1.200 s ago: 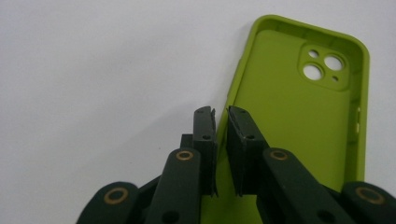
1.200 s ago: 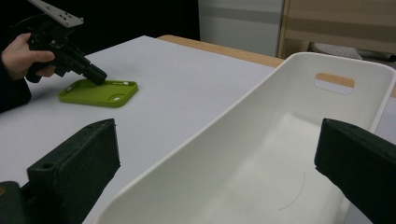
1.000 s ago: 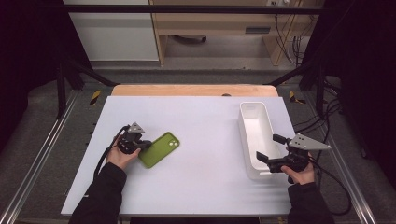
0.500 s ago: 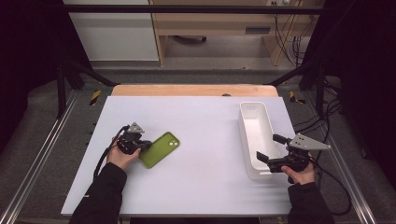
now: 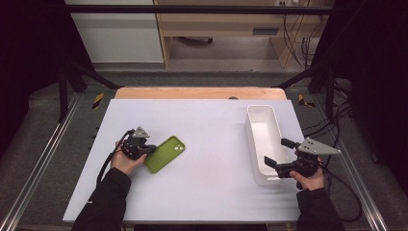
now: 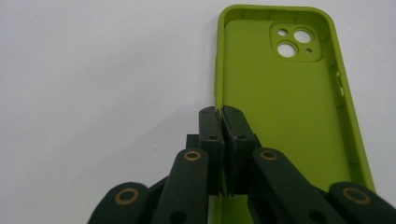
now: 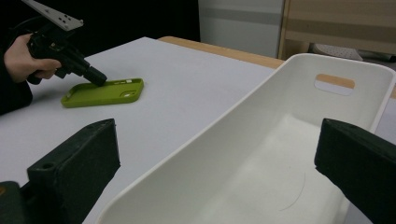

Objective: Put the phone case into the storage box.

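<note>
The green case (image 6: 285, 102) lies flat on the tabletop (image 5: 207, 125), hollow side up. The left hand-held gripper (image 6: 222, 114) is clamped on its side wall. The right hand-held gripper (image 5: 279, 155), jaws spread, straddles the near end of the white bin (image 5: 262, 130).

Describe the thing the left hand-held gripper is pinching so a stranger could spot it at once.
On the left half of the white table lies a green phone case, open side up, its side wall pinched by the left hand-held gripper. It is the table's one flat green thing; the white bin stands far to the right.
</note>
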Demonstrator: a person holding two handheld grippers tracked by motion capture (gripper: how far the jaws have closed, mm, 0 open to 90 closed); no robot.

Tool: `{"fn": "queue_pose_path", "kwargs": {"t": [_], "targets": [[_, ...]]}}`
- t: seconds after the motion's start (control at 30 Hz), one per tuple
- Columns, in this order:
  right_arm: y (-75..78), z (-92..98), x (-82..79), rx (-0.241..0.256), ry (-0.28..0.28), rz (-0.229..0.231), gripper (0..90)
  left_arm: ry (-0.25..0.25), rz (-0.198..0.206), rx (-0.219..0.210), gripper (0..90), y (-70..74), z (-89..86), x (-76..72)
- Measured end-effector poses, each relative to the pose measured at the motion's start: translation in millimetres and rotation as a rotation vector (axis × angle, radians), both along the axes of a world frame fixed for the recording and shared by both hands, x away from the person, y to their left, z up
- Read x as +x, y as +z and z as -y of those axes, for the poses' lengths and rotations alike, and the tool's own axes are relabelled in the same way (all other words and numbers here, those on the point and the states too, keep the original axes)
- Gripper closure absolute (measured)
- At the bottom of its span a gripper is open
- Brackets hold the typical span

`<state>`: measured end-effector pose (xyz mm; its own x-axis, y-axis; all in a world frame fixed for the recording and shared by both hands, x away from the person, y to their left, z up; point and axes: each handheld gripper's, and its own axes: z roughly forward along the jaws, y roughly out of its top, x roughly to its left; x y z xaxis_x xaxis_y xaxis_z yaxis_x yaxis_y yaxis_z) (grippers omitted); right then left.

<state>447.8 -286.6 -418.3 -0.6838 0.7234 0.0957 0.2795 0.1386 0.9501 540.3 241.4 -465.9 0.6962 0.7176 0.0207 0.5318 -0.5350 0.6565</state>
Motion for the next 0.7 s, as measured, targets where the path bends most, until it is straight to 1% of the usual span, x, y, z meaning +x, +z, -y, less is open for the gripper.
{"fn": "queue_pose_path", "kwargs": {"t": [0.47,0.5,0.7], "targets": [[0.7,1.1,-0.3,0.001,-0.002,0.005,0.6,0.002,-0.003,-0.002,87.8,1.7,0.6,-0.8],[0.8,1.1,-0.3,0.001,-0.002,0.005,0.6,0.009,0.005,-0.005,87.8,3.3,-0.2,-1.5],[1.0,1.1,-0.4,0.002,-0.001,0.005,0.6,0.026,0.018,-0.023,87.9,9.2,-2.4,-3.5]]}}
